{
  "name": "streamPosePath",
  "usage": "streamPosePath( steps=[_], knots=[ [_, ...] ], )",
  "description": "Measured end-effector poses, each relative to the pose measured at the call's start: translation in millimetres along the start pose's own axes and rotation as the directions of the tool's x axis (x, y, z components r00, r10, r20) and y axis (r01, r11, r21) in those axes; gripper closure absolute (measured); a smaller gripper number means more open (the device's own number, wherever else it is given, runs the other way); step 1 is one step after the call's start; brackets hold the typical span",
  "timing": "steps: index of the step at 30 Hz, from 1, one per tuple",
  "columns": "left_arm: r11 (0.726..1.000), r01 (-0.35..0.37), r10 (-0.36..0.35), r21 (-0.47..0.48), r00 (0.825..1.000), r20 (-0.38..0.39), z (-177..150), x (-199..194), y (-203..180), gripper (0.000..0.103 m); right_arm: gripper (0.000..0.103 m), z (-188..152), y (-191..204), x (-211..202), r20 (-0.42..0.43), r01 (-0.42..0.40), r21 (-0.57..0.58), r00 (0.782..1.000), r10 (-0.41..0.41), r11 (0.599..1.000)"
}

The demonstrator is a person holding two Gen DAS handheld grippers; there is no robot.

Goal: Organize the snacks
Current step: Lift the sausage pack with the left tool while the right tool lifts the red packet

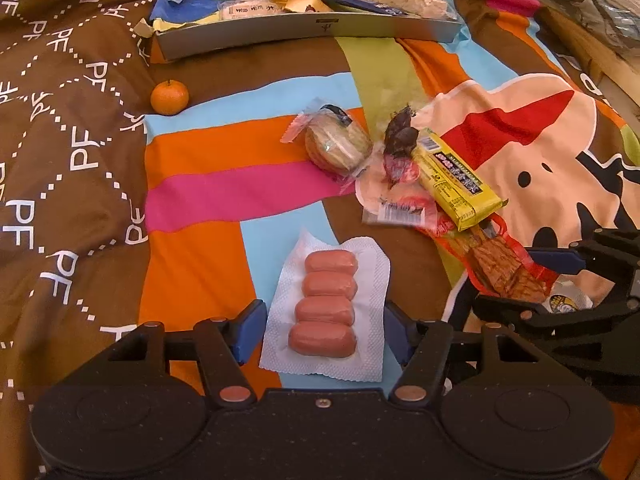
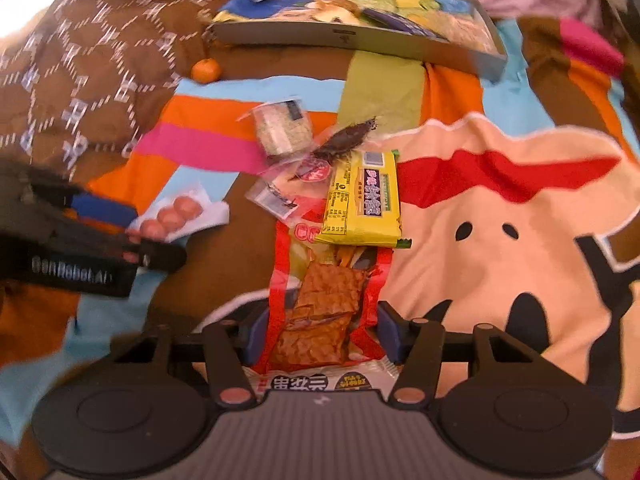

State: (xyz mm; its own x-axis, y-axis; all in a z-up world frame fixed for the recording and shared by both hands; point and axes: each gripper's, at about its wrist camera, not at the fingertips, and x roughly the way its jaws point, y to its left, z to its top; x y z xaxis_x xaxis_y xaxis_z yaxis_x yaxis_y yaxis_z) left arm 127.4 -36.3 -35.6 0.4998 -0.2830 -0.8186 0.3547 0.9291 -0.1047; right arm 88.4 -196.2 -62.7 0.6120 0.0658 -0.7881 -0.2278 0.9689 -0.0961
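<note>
Sausage pack [image 1: 326, 312] lies flat on bedspread [image 1: 200, 208] between spread fingers of left gripper [image 1: 325, 334], lined up for pickup; right gripper [image 2: 320, 334] likewise straddles tofu packet [image 2: 320, 312], unclamped; tray [image 1: 304, 38] beyond

Your sheet [image 1: 80, 208]: brown with white dotted diamonds and "PF" letters, plus orange, pink, blue stripes. Sausages [image 1: 326, 304] pink in white wrap. Bar [image 1: 456, 180] yellow. Tofu pack [image 2: 324, 312] red-edged, brown inside. Mandarin [image 1: 169, 97] orange. Box [image 1: 304, 32] grey, cartoon lining. Your pads [image 1: 250, 330] blue.
</note>
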Motion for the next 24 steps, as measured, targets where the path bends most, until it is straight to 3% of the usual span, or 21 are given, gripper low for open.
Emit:
streamPosePath(
  steps=[6, 17, 24],
  knots=[
    [1.000, 0.013, -0.013, -0.004, 1.000, 0.013, -6, -9, -4, 0.041, 0.044, -17, 26, -11, 0.056, 0.135, -0.272, 0.991, -0.125, 0.953],
    [0.995, 0.095, -0.095, 0.002, 0.995, 0.018, -21, -21, -22, 0.041, 0.044, -36, 32, -19, 0.102, 0.248, -0.444, 0.969, -0.227, 0.861],
    [0.994, 0.114, -0.114, 0.002, 0.993, 0.029, -21, -24, -28, 0.041, 0.045, -43, 25, -22, 0.167, 0.347, -0.514, 0.938, -0.305, 0.784]
  ],
)
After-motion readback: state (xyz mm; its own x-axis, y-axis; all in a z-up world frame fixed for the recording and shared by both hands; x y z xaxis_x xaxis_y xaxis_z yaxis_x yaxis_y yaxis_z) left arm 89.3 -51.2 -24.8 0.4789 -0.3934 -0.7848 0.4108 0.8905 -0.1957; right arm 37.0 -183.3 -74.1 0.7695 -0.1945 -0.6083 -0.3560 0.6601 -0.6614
